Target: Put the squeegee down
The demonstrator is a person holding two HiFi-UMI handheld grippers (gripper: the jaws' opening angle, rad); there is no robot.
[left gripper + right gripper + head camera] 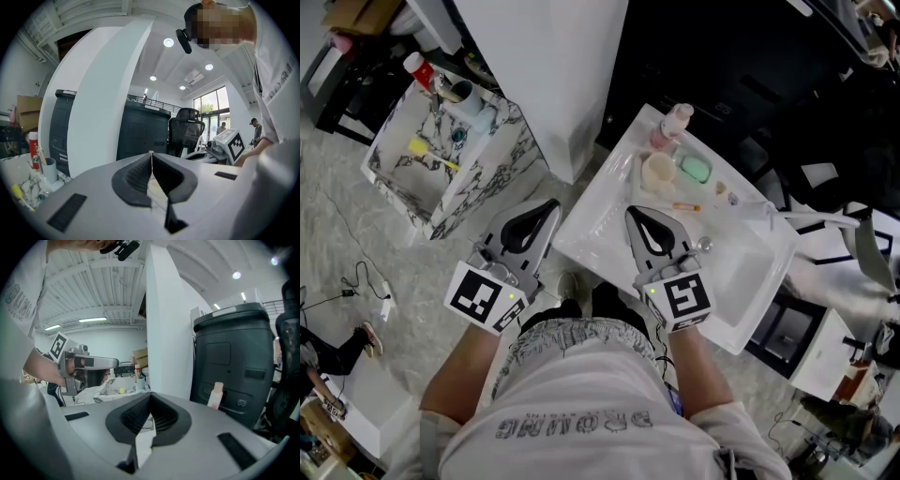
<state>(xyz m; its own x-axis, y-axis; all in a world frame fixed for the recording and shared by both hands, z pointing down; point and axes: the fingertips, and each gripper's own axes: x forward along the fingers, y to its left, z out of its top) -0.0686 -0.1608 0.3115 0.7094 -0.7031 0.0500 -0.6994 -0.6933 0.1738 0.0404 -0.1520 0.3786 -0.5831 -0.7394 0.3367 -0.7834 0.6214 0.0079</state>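
Note:
Both grippers are held side by side in front of the person, and neither holds anything. My left gripper [551, 205] [151, 153] is shut, its jaws meeting at the tip, and it hangs over the floor just left of the white basin [600, 220]. My right gripper [630, 213] [150, 394] is also shut and hovers over the basin's near part. A grey-bladed tool with a white handle [862, 246], seemingly the squeegee, lies to the right of the basin, away from both grippers.
On the basin's far side stand a pink bottle [673, 125] [215, 395], a cream cup [657, 172] and a green soap [696, 169]. A marble-patterned basin [502, 155] at the left holds a yellow item [429, 154], a cup and a red bottle [419, 71]. A white pillar [551, 75] rises between the two basins.

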